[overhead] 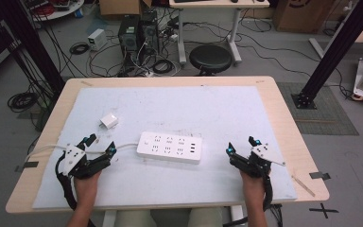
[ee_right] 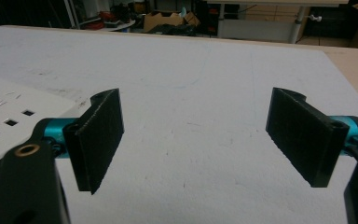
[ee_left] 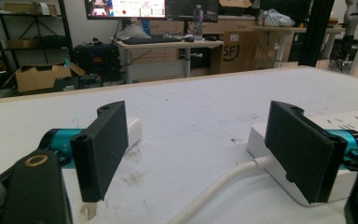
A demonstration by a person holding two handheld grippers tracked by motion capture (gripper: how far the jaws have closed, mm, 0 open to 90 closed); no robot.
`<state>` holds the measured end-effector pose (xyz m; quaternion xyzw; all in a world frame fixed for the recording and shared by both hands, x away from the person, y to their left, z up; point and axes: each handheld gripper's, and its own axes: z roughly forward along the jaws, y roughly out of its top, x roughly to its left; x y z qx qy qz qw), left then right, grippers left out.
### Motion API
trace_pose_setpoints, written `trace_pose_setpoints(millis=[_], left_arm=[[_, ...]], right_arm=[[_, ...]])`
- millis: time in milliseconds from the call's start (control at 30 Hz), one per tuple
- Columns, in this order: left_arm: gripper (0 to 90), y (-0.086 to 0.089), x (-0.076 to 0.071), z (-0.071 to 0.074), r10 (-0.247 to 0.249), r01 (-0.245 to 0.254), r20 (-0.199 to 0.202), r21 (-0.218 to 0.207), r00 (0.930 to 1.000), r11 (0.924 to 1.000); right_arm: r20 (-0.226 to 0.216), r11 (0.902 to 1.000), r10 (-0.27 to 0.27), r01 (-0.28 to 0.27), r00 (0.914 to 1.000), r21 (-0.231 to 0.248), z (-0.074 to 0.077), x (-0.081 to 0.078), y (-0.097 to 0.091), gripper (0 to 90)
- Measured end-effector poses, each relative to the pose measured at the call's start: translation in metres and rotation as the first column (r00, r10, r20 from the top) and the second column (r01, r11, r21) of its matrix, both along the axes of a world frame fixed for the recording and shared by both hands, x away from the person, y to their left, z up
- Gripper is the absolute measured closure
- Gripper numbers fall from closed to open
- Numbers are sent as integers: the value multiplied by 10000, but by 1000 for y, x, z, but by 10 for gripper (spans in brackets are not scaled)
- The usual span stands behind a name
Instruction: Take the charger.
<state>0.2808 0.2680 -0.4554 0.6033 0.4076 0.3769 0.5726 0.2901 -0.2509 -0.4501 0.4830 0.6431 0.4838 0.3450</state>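
Both grippers rest low on the white mat near the person's edge, jaws spread wide and holding nothing. Between the jaws of the left gripper [overhead: 98, 147] runs the white cable [ee_left: 223, 183], which joins the near end of the power strip [overhead: 170, 147]. The right gripper [overhead: 242, 145] sits at the strip's 3 o'clock, apart from it, facing bare mat.

Risk, as I judge it: closing the left jaws here would pinch the cable, and any pull would drag or swivel the strip; it could also nudge the small white adapter [overhead: 108, 120] lying at the strip's 10 o'clock.

Lying flat at the mat's middle, sockets up, the strip has its long axis running 9 to 3 o'clock, slightly skewed, cable end toward 9.
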Motion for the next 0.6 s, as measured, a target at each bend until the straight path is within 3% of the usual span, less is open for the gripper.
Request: trace_pose_setpoints(millis=[600], left_arm=[[220,-1,0,0,-56,56,7,39,10000,10000]], right_arm=[[87,10000,-97,97,9999,12,0,-1,0,195]])
